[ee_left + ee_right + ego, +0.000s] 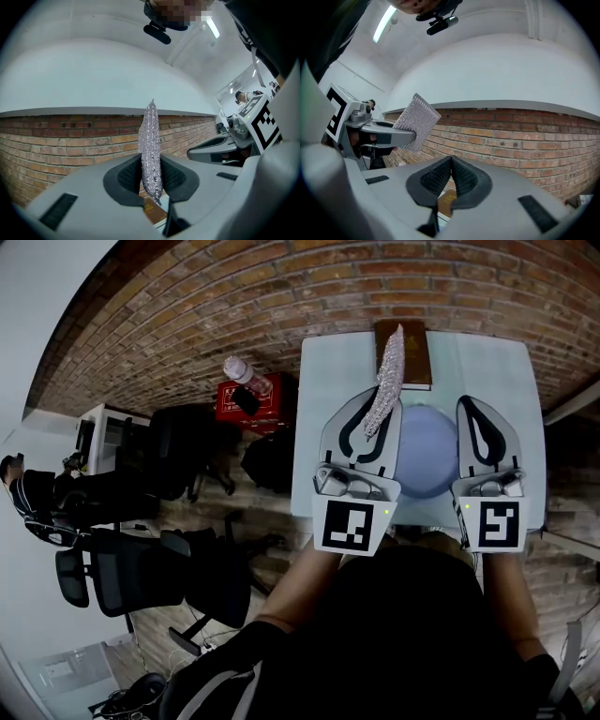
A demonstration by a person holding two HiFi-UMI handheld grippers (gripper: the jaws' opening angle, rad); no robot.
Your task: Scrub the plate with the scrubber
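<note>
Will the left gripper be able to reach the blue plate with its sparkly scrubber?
Probably yes. The left gripper, shut on the scrubber, is right beside the plate, at its left edge in the head view. Nothing lies between them, and the plate's top looks bare.

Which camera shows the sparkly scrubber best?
The right gripper view: there the scrubber shows its broad silvery face, with only a lower corner hidden. The left gripper view sees it edge-on, pinched in the left gripper. The head view shows only a thin slanted strip.
</note>
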